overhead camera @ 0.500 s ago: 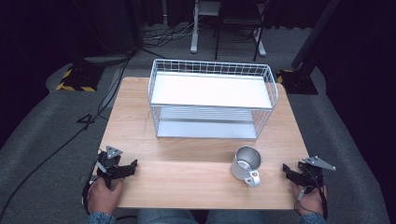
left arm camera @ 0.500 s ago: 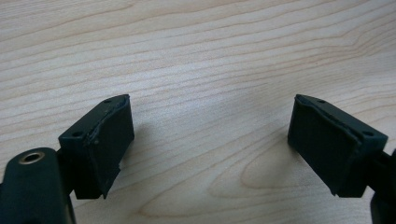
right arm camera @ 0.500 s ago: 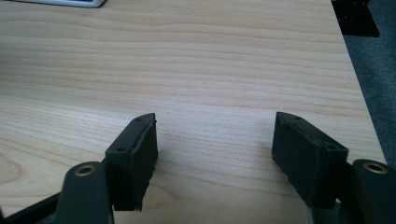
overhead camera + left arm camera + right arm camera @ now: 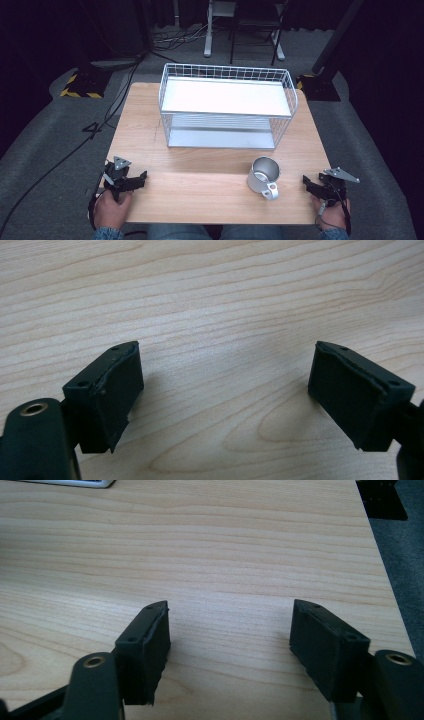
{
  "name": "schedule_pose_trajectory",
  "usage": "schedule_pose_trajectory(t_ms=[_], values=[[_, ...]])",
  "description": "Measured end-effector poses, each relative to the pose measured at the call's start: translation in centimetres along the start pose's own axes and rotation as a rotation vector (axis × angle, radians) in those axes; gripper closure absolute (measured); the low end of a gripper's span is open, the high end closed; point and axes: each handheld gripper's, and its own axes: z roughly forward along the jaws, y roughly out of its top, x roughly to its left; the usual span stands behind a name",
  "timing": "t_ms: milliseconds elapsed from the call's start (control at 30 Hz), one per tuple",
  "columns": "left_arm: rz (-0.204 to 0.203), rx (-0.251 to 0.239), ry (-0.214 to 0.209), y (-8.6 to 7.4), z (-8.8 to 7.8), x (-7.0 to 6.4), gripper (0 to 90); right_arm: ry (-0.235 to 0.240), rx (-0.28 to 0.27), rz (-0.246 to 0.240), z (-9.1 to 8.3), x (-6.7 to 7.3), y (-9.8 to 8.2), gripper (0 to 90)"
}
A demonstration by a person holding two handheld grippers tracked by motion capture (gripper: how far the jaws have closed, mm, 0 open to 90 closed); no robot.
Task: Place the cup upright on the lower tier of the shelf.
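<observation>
**Both claws open and empty, mug between them**

At the lower left of the high view the left claw (image 4: 141,177) rests on the bench (image 4: 210,200); the right claw (image 4: 306,181) sits lower right. Each gripper view shows jaws spread wide over bare wood, holding nothing. The high view adds the metal mug (image 4: 264,176), near the right claw, and, farther up, the white wire basket (image 4: 227,105).

No text, label, brand, number or sign can be read anywhere: not on the desk (image 4: 210,195), the metal mug (image 4: 264,176) or the wire rack (image 4: 227,102).
</observation>
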Motion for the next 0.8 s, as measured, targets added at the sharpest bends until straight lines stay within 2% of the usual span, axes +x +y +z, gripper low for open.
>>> schedule_pose_trajectory(t_ms=[367, 533, 600, 633, 800], values=[[0.000, 0.000, 0.000, 0.0, 0.0, 0.0, 14.8, -0.002, -0.003, 0.001, 0.0, 0.0, 0.0, 34.7], [0.000, 0.000, 0.000, 0.0, 0.0, 0.0, 14.8, -0.003, 0.010, 0.010, -0.3, 0.1, 0.1, 39.8], [0.000, 0.001, 0.000, 0.0, 0.0, 0.0, 14.8, 0.007, 0.005, 0.025, -0.7, 0.2, 0.2, 40.4], [0.001, 0.000, 0.000, 0.0, 0.0, 0.0, 14.8, 0.014, -0.011, 0.018, -1.0, 0.3, 0.2, 40.7], [0.001, 0.001, 0.005, 0.1, 0.1, 0.1, 14.8, 0.043, -0.013, 0.005, -2.3, 0.8, 0.6, 40.7]])
